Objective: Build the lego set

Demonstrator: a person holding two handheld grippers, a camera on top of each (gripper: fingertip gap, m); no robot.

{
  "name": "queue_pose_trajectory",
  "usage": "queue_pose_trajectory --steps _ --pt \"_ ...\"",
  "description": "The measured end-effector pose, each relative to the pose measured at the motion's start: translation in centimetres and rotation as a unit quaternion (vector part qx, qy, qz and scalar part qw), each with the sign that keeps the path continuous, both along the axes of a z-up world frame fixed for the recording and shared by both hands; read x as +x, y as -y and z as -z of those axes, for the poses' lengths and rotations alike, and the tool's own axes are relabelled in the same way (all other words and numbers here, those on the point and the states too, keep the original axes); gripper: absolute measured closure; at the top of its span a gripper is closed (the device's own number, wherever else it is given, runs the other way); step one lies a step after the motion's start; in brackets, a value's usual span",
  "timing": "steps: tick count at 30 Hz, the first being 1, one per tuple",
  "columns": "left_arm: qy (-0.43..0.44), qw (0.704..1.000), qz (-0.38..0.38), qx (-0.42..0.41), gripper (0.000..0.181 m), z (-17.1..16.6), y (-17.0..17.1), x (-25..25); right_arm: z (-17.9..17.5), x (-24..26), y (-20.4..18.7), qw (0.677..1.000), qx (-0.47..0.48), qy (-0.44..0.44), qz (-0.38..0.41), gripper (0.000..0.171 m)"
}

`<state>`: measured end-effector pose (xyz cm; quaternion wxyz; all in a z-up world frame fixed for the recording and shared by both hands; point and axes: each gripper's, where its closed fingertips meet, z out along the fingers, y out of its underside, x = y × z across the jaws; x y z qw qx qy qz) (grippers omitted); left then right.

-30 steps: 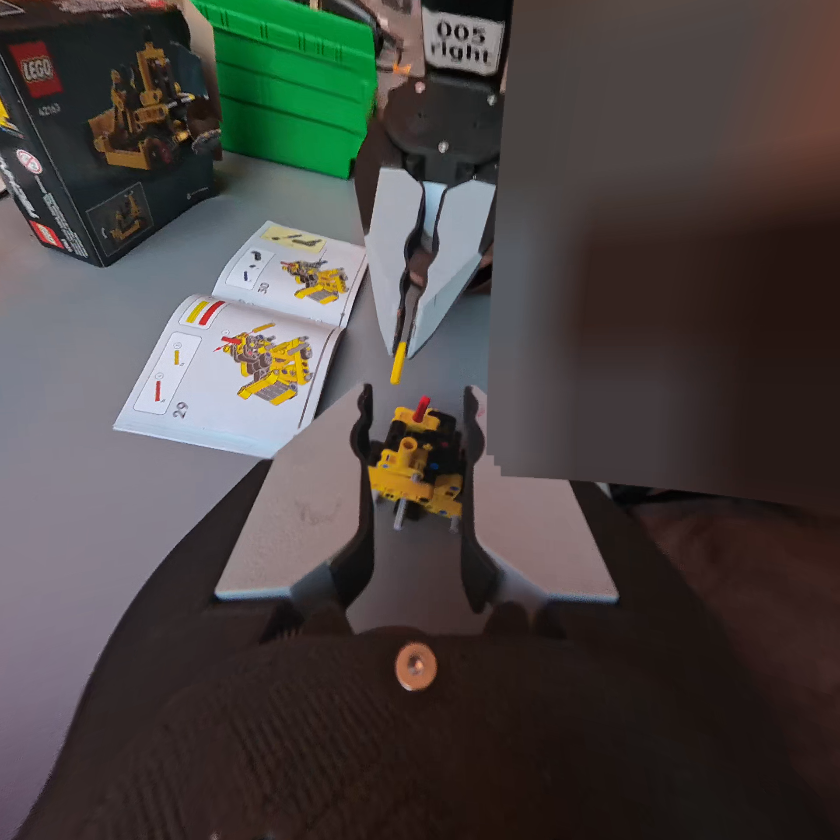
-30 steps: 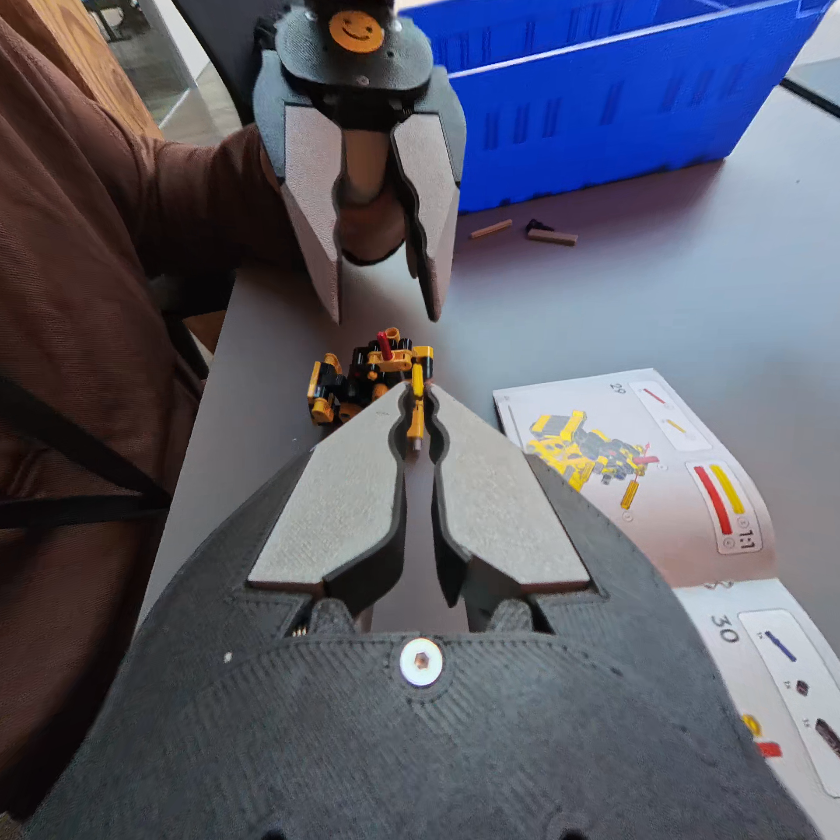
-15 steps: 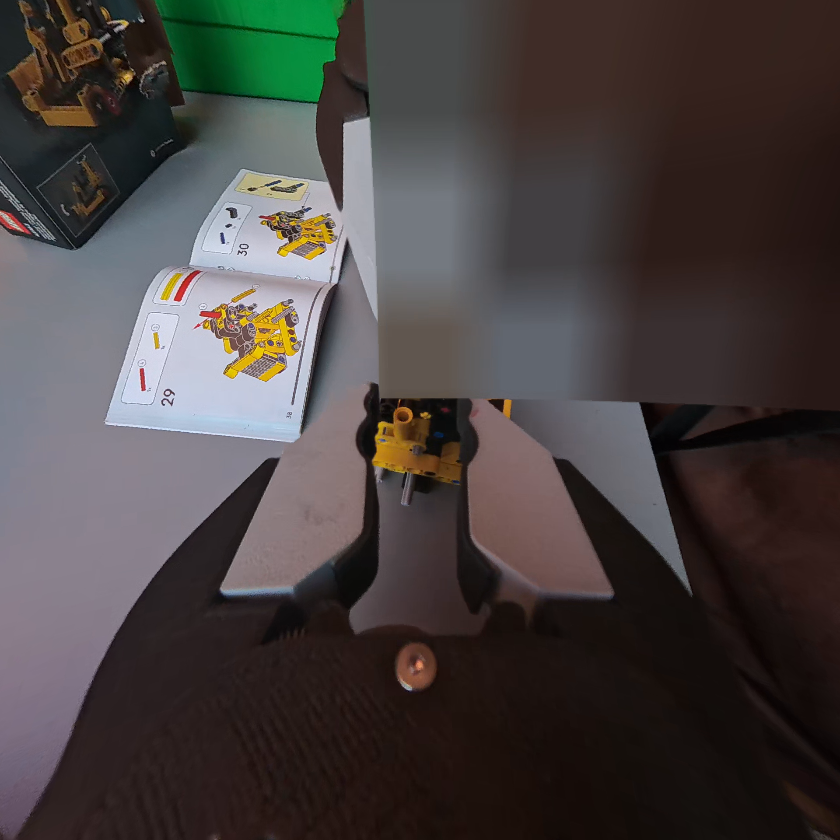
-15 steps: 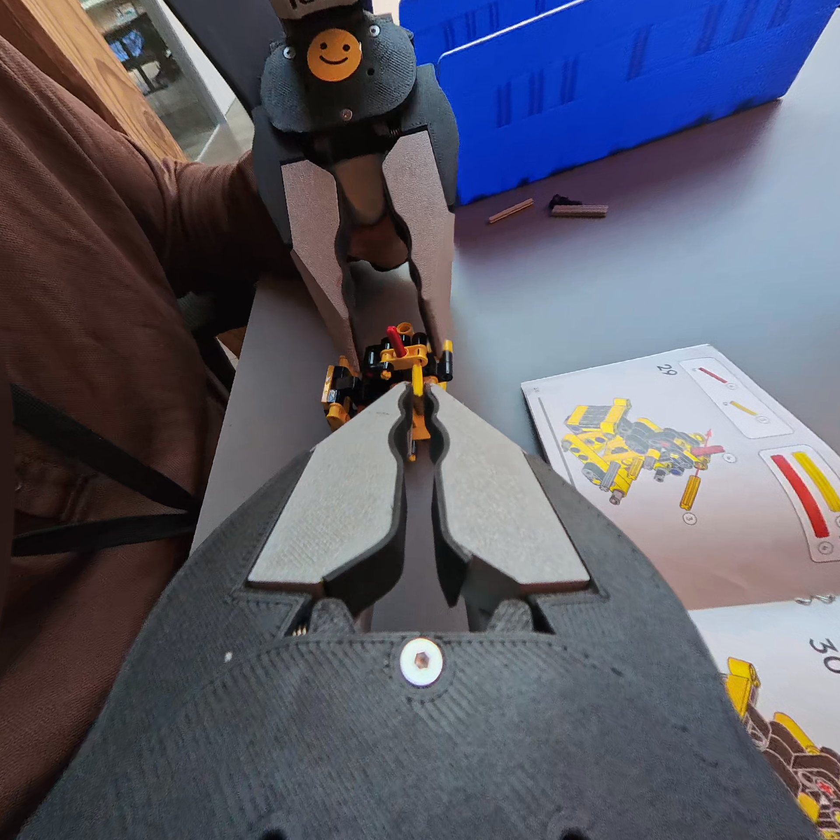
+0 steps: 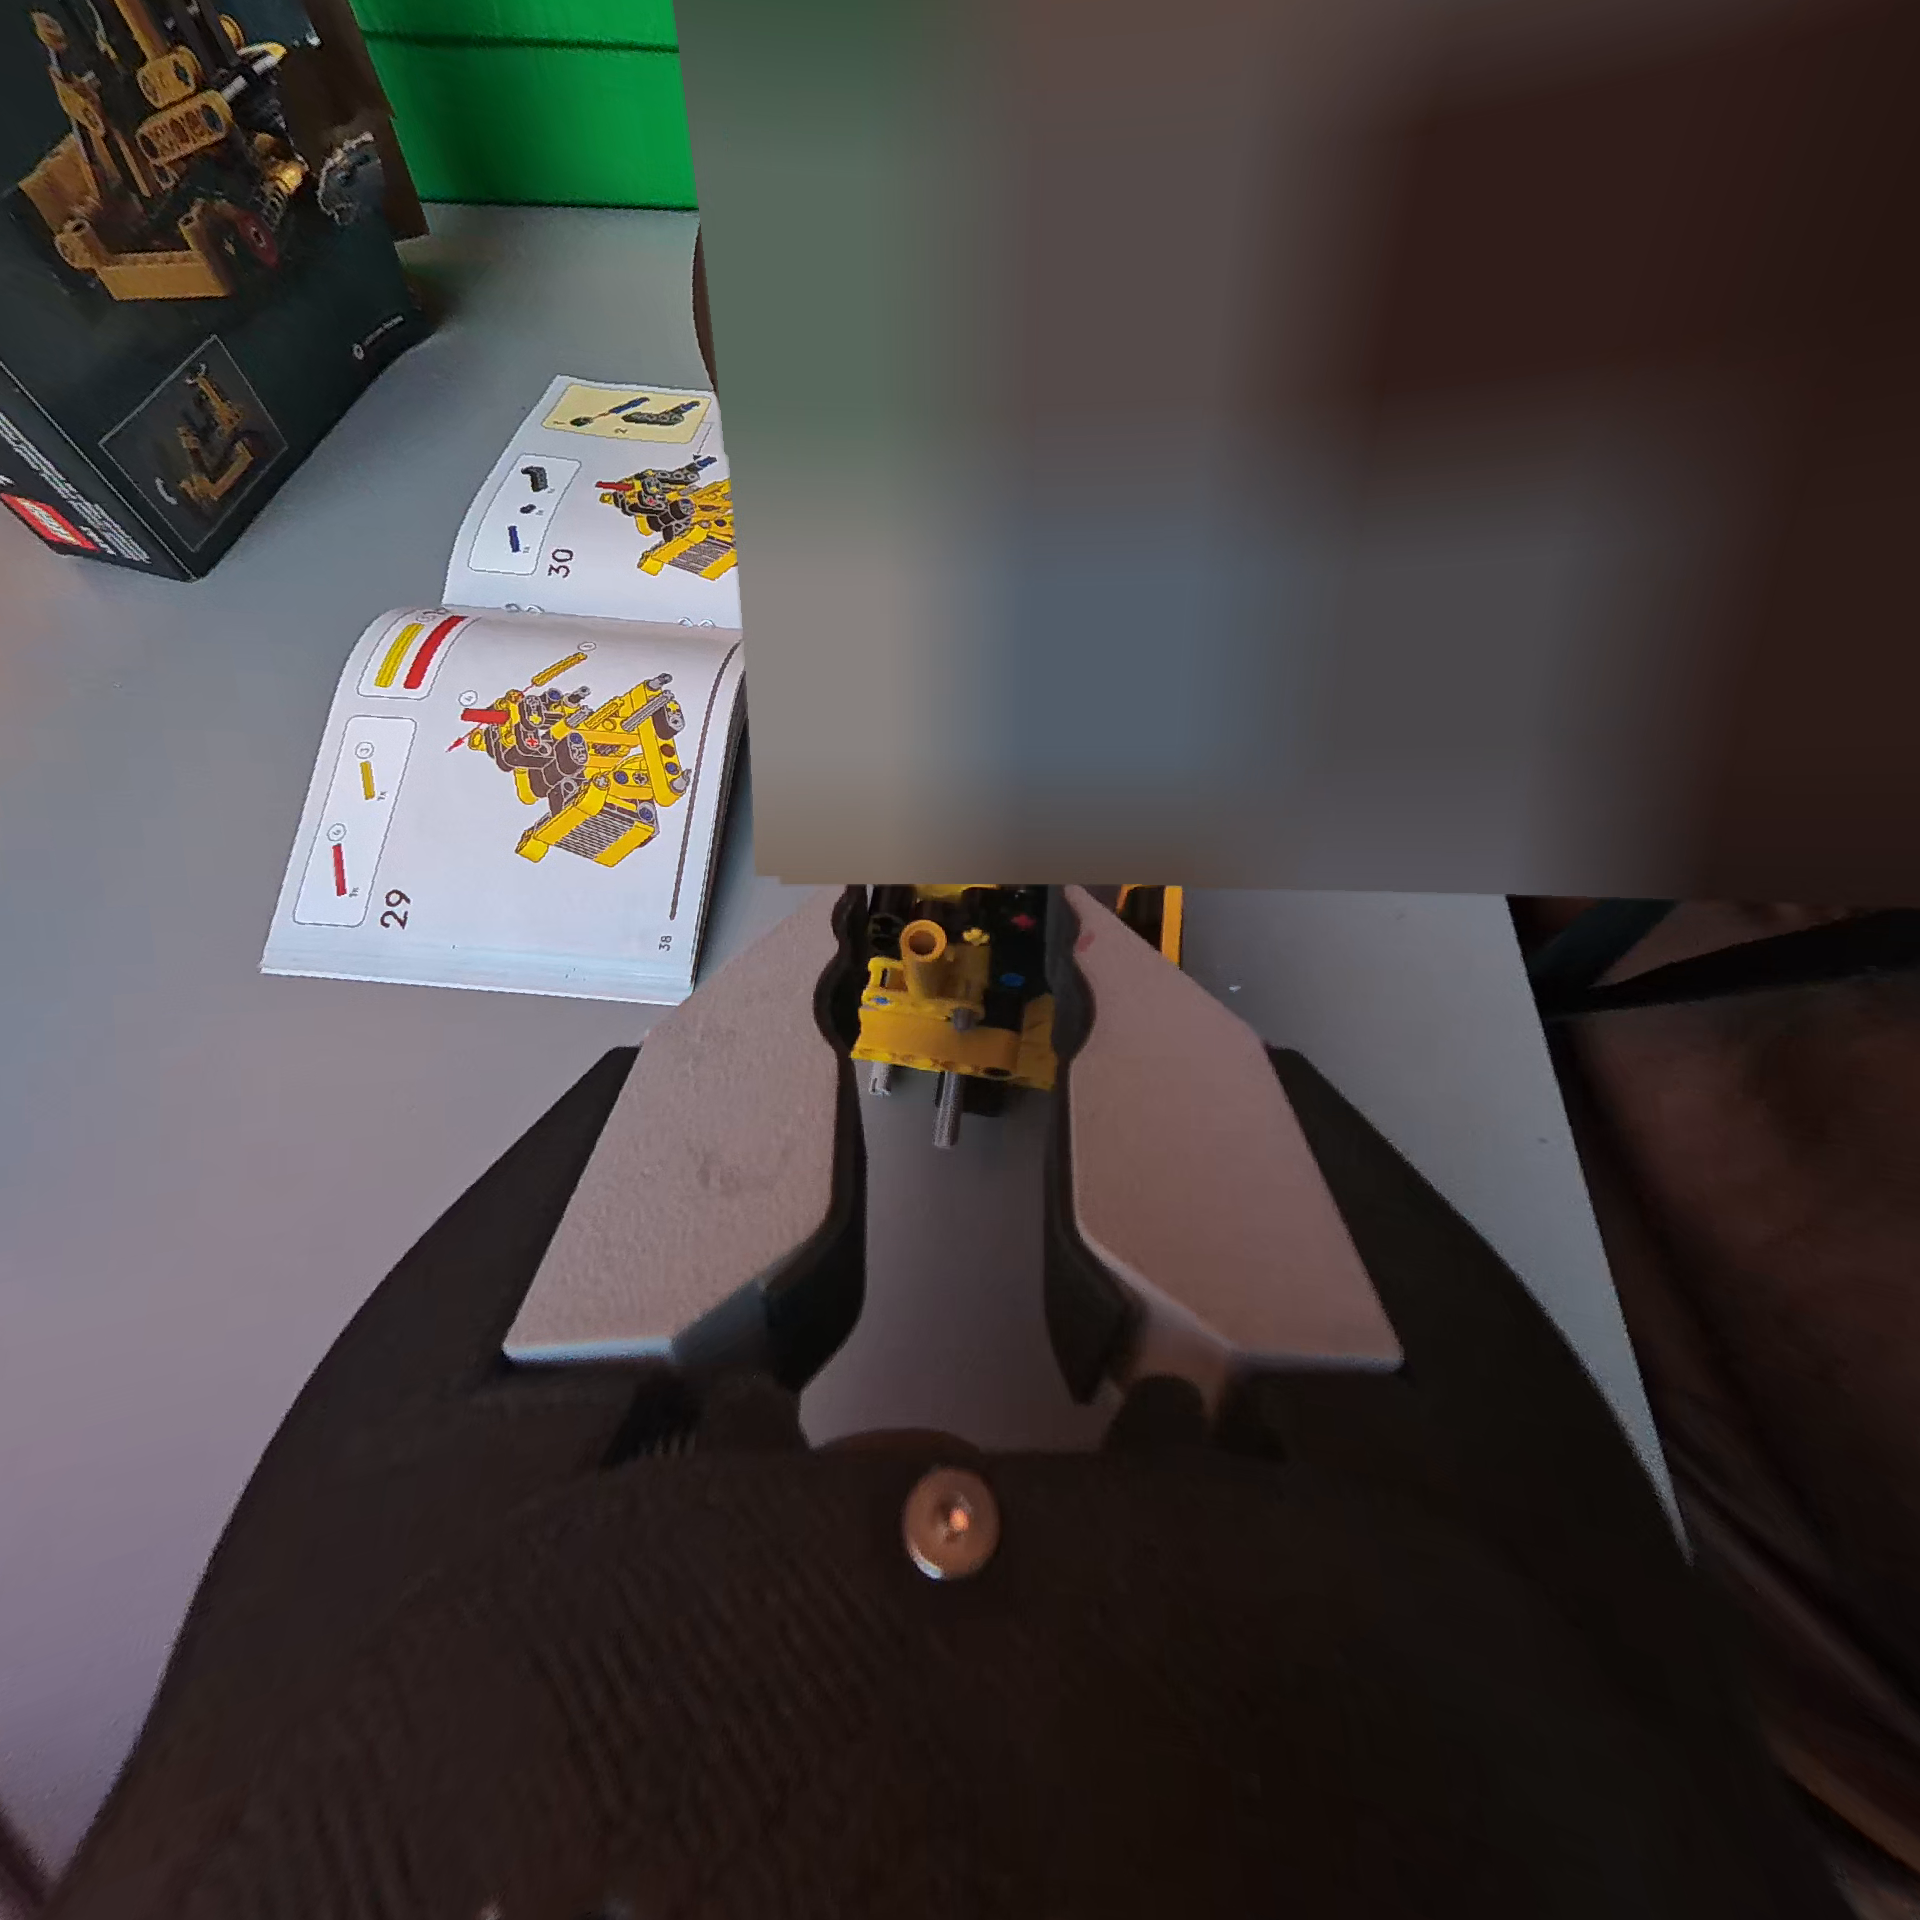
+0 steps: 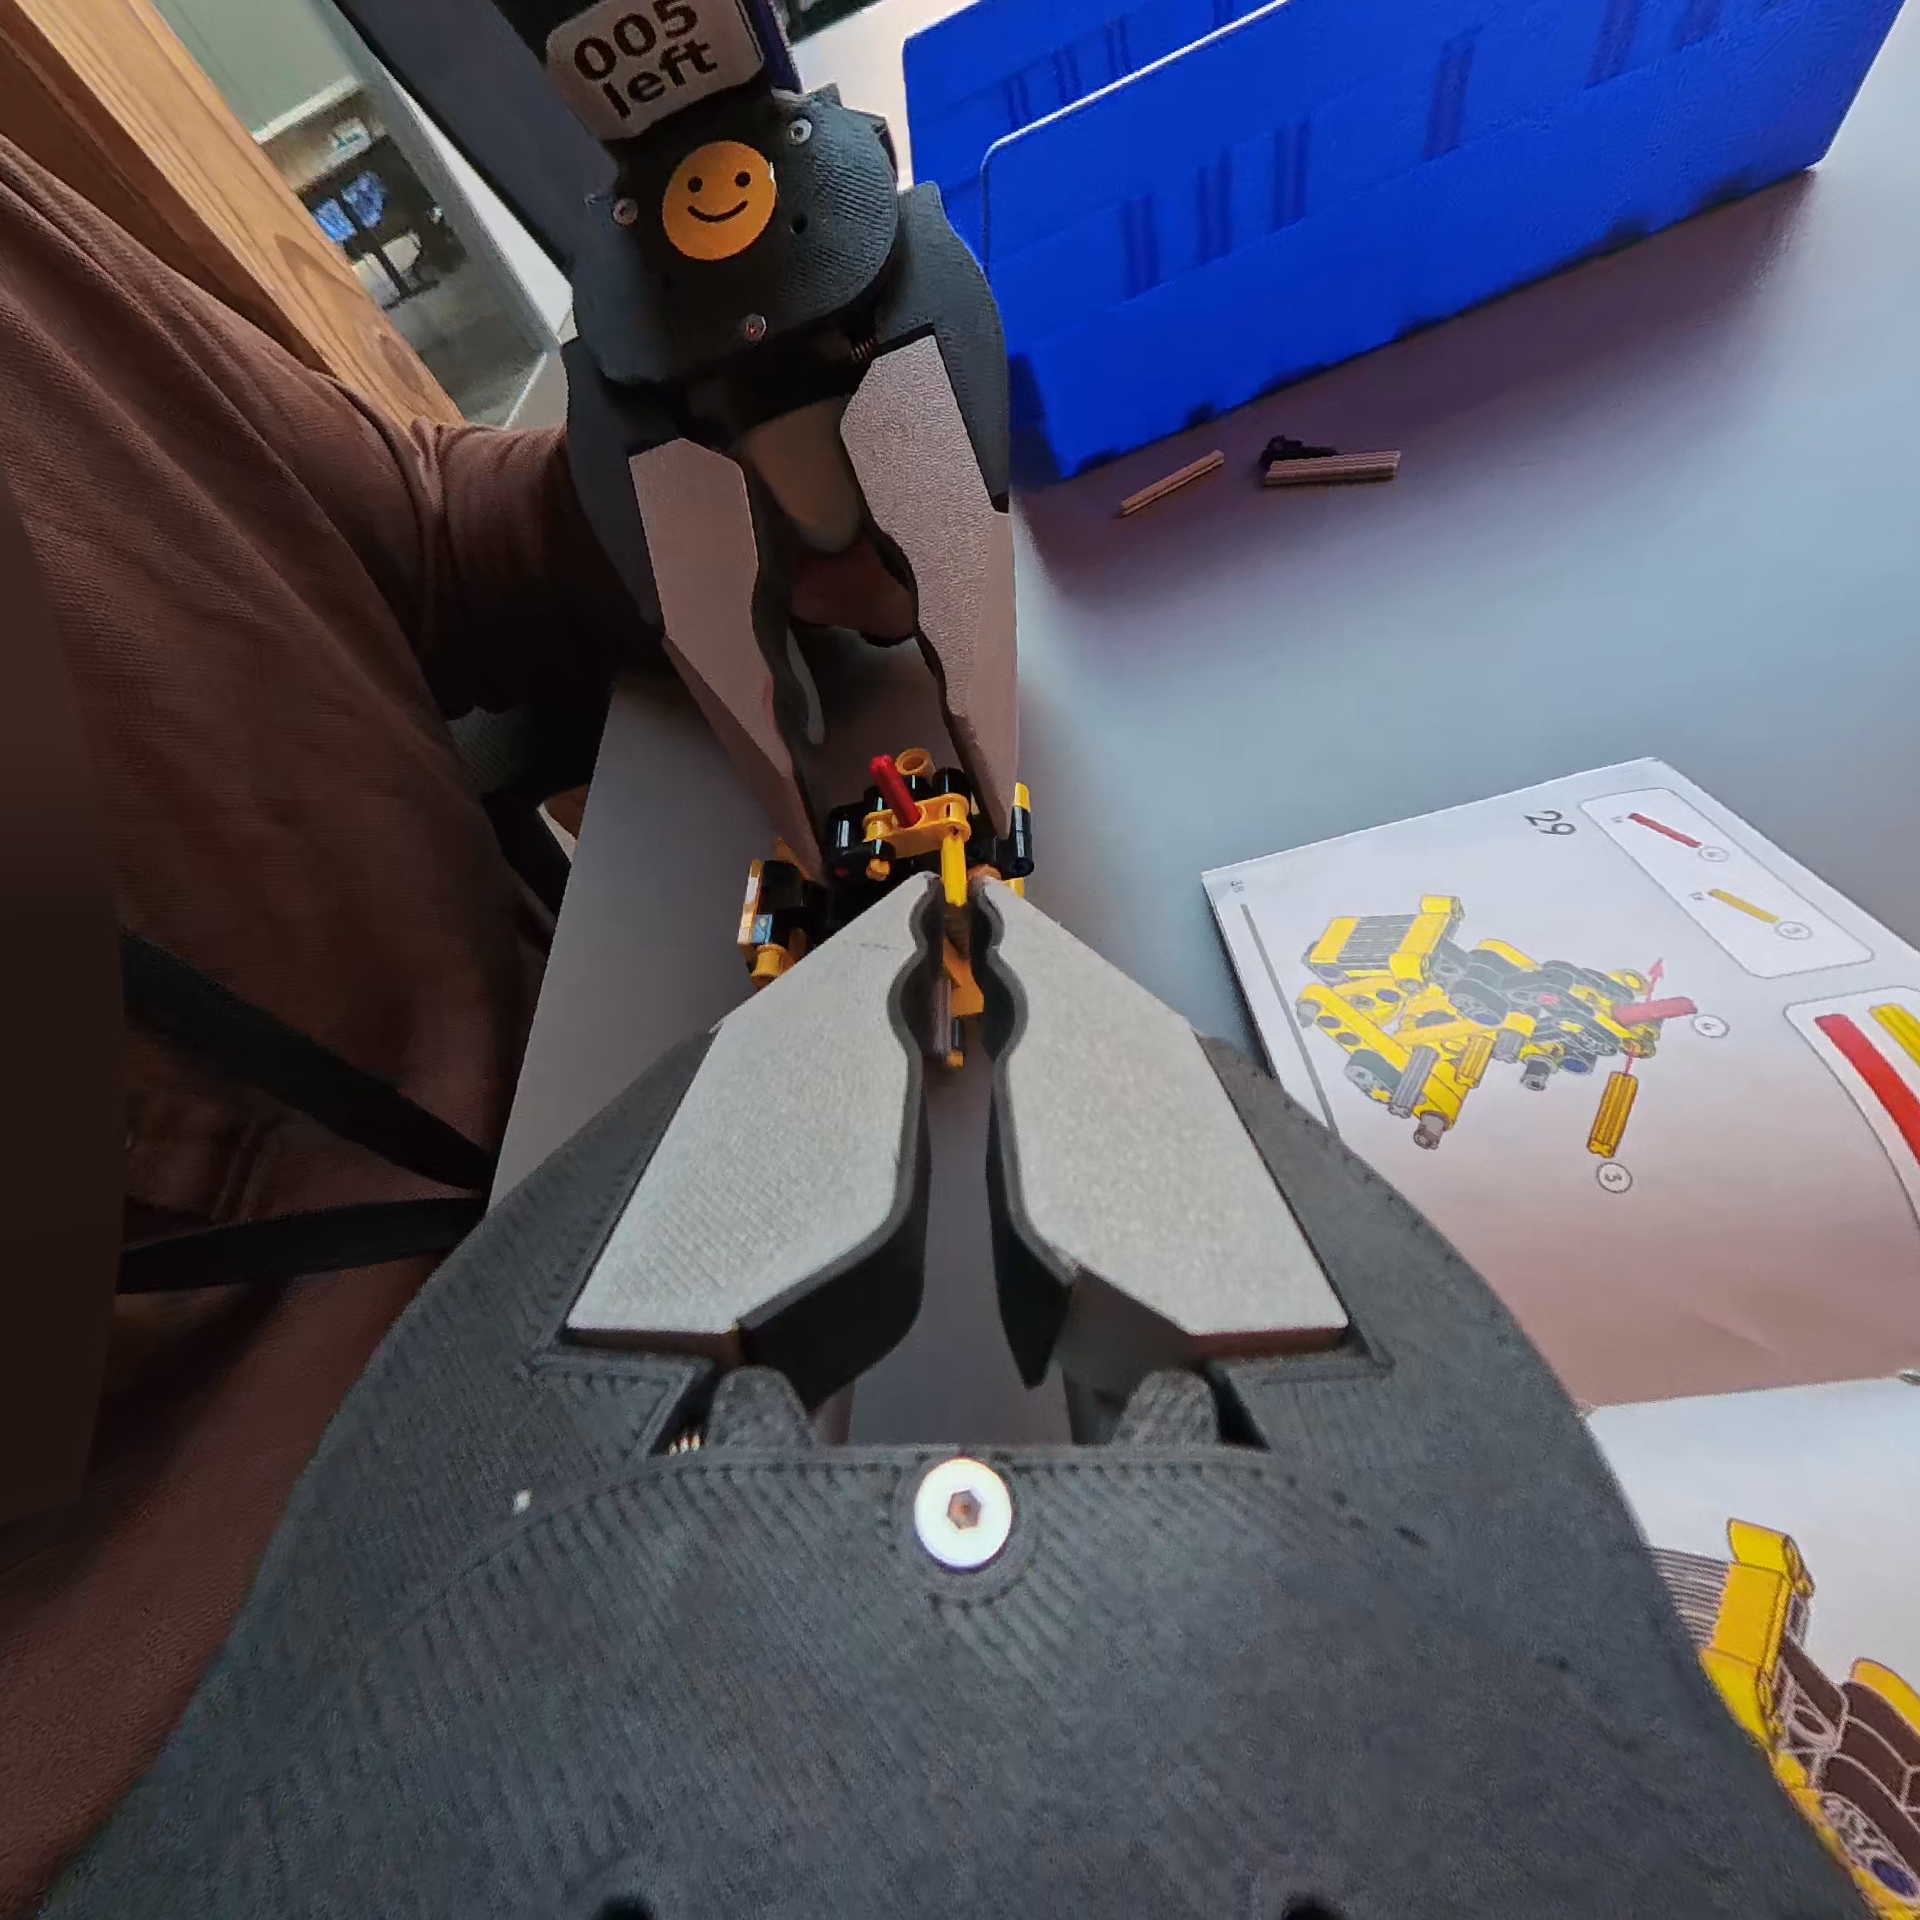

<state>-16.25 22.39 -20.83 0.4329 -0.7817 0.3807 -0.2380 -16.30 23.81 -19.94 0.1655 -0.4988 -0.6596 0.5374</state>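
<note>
The left gripper (image 6: 904,821) came in from the far side of the grey table (image 6: 1455,644), angled steeply down, its two grey fingers (image 6: 935,540) straddling the half-built yellow and black lego model (image 6: 914,831). In the left wrist view the same fingers (image 5: 727,1143) pressed against both flanks of the model (image 5: 956,1008), so this gripper was clamped on it, the model resting on the table close to the person's edge. A brown-sleeved arm (image 6: 260,623) reached in behind the left gripper.

The right gripper (image 6: 956,904) pointed straight at the model from the opposite side, held low and nearly level with the tabletop. Its jaws were closed on a short yellow axle (image 6: 951,862), pinched at the very tips, with the axle's free end touching the yellow beam on top of the model, just beside an upright red pin (image 6: 891,784). A large blurred patch hid the right gripper in the left wrist view.

The open instruction booklet (image 5: 499,790) lay flat on the table beside the grippers, apart from the model. The dark set box (image 5: 187,281) stood beyond it, with a green bin (image 5: 530,104) behind. A blue bin (image 6: 1403,208) sat at the table's other end, with two small tan sticks (image 6: 1247,478) and a black piece lying in front of it.
</note>
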Motion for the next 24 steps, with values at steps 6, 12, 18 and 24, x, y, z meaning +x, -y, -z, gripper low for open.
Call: queue_pose_trajectory --steps 6,12,18,24 --pt "-0.013 1.0 -0.004 0.017 0.15 0.05 -0.06 -0.03 -0.15 -0.16 -0.11 0.998 -0.057 0.013 0.005 0.17" --pt "-0.004 1.0 -0.012 0.02 0.15 0.04 -0.17 -0.07 -0.08 -0.22 -0.14 0.997 -0.078 0.022 0.008 0.17" --pt "-0.006 0.999 -0.019 0.031 0.15 0.05 -0.24 -0.06 0.23 -0.34 0.01 0.995 -0.094 0.039 0.011 0.171" --pt "-0.01 0.999 -0.02 0.024 0.151 0.07 -0.35 0.1 0.4 -0.22 -0.04 0.996 -0.082 0.043 -0.002 0.171"
